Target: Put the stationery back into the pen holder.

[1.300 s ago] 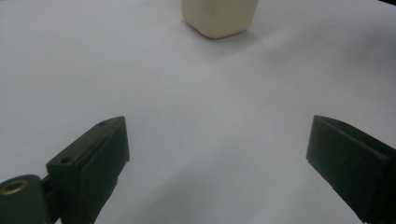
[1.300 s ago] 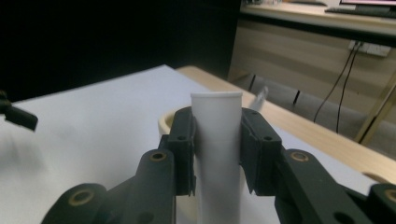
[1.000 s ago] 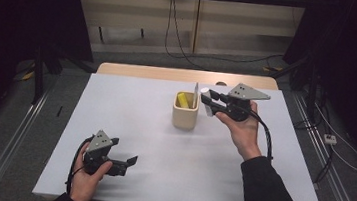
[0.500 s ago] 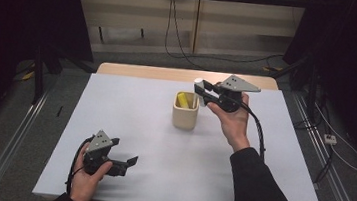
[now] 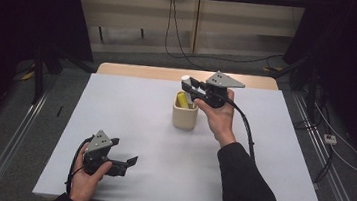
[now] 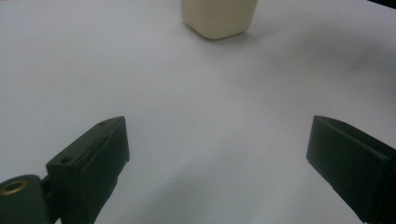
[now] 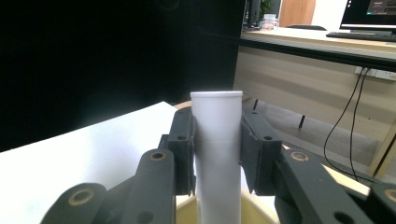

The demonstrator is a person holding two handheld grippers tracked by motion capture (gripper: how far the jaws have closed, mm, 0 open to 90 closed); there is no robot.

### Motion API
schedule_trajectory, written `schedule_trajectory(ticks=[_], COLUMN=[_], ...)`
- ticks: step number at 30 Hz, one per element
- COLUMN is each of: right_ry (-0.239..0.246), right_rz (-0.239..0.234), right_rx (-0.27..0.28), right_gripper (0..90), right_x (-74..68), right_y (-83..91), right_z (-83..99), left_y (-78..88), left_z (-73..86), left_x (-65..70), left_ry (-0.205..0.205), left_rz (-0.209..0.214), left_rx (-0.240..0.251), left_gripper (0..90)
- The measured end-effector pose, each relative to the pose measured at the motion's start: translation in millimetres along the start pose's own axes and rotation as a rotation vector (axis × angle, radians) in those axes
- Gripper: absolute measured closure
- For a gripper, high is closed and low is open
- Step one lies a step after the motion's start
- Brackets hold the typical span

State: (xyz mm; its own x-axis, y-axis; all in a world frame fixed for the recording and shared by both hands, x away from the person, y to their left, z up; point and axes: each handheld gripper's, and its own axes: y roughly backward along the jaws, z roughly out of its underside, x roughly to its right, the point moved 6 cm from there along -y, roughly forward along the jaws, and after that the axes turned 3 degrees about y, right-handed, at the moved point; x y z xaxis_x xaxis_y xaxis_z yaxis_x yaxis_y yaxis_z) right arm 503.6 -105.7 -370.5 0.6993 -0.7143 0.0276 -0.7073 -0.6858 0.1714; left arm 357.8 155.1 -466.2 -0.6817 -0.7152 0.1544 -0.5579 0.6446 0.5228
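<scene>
High view places the right claw [image 5: 186, 86] above the far rim of a cream cup [image 5: 184, 115] that stands near the middle of the white table [image 5: 129, 120], with something yellow [image 5: 182, 99] showing inside the cup. Between that claw's jaws is a white tube [image 5: 185, 79], and the right gripper view shows both black pads pressed against the sides of the white tube [image 7: 217, 154], which stands upright with its flat top above the jaws and its lower end reaching down past the rim of the cup [image 7: 254, 207]. The left claw [image 5: 125, 151] lies low over the near left part of the table, well apart from the cup. In the left gripper view its jaws stand wide apart with only bare table [image 6: 210, 121] between them, and the cup [image 6: 218, 17] sits at the top edge.
</scene>
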Motion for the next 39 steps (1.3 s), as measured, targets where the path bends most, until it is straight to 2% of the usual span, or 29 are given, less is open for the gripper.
schedule_trajectory(ticks=[6, 14, 15, 18, 22, 27, 31, 33, 36, 39], right_ry=[-0.017, -0.032, -0.032, -0.047, -0.046, -0.032, -0.034, -0.037, -0.035, -0.033], right_rz=[-0.012, -0.019, -0.017, 0.012, 0.017, 0.027, 0.047, 0.053, 0.039, 0.043], right_rx=[0.005, -0.027, -0.027, -0.025, -0.017, -0.027, -0.048, -0.049, -0.068, -0.087], right_gripper=[67.9, 66.8, 64.0, 47.1, 38.3, 30.3, 20.1, 18.3, 10.6, 8.0], right_x=[-1.9, -4.8, -5.6, -3.5, -3.9, -2.9, -2.5, -3.0, -5.2, -6.8], right_y=[-13.5, -21.6, -21.7, -20.2, -14.8, -7.6, -1.3, 3.5, 8.9, 16.5], right_z=[4.8, 19.2, 20.3, 19.3, 13.0, 11.8, 14.6, 14.0, 14.2, 16.1], left_y=[-0.1, -0.5, -0.3, 0.1, 0.7, 1.2, 1.8, 2.4, 2.7, 2.9], left_z=[-0.3, 0.1, 0.1, 0.5, 0.8, 1.0, 1.1, 1.3, 1.5, 1.5], left_x=[-1.2, -2.3, -2.0, -1.6, -1.8, -0.6, -0.4, -0.9, -1.2, -0.8], left_ry=[0.005, 0.009, 0.006, 0.008, 0.014, 0.001, 0.005, 0.005, 0.002, 0.003], left_rz=[-0.005, -0.007, -0.008, -0.005, -0.001, -0.002, -0.004, -0.007, -0.01, -0.01], left_rx=[0.005, 0.004, 0.002, 0.0, 0.005, 0.0, 0.005, 0.006, 0.005, 0.001], left_gripper=[5.9, 5.9, 5.9, 5.9, 5.9, 5.9, 5.9, 5.9, 5.9, 5.9])
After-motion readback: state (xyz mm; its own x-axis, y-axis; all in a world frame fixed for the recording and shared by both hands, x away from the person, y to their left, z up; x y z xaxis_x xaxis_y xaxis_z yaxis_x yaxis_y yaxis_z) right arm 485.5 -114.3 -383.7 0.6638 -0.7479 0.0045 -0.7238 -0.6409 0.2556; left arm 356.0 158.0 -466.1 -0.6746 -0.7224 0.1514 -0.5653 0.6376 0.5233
